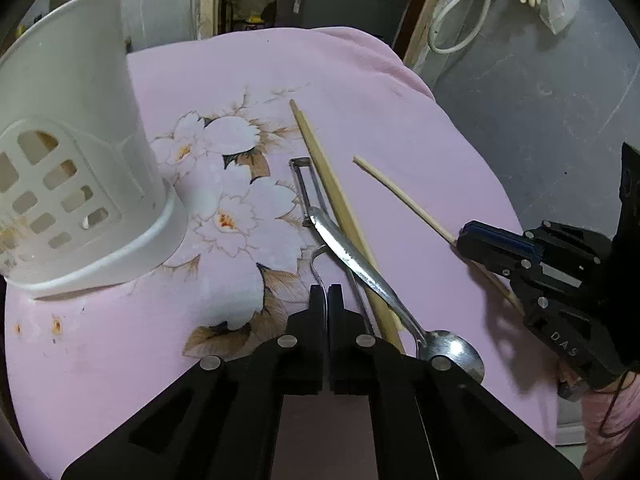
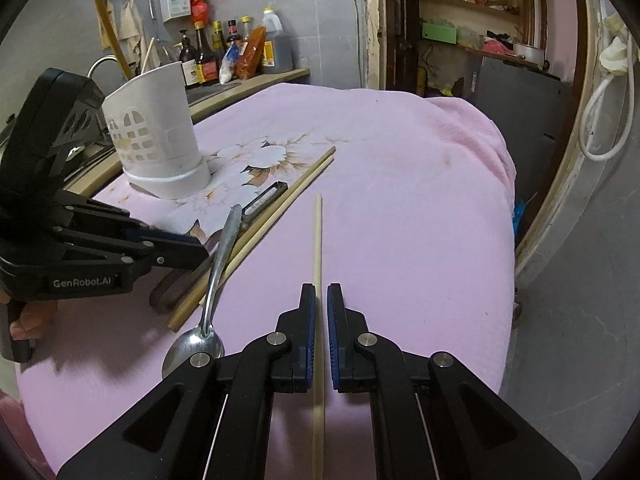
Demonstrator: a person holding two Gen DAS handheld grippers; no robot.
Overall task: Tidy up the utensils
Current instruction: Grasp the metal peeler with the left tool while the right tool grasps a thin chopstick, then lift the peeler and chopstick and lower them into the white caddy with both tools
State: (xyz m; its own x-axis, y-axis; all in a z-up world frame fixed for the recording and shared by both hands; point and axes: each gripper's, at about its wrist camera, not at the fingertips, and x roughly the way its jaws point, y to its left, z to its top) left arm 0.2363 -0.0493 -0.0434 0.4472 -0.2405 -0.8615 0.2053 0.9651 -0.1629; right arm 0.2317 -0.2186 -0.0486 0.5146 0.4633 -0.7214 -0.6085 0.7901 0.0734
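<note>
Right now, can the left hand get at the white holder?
Probably yes: only bare pink cloth lies between the white holder and the left gripper, whose fingers pinch the peeler; spoon and chopsticks lie aside.

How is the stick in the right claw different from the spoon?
The chopstick is pale wood, thin and straight; the spoon is shiny metal with a round bowl. The chopstick is pinched in the right claw; nothing holds the spoon. The chopstick sits apart by itself; the spoon lies across two other chopsticks. Both are long and slim.
</note>
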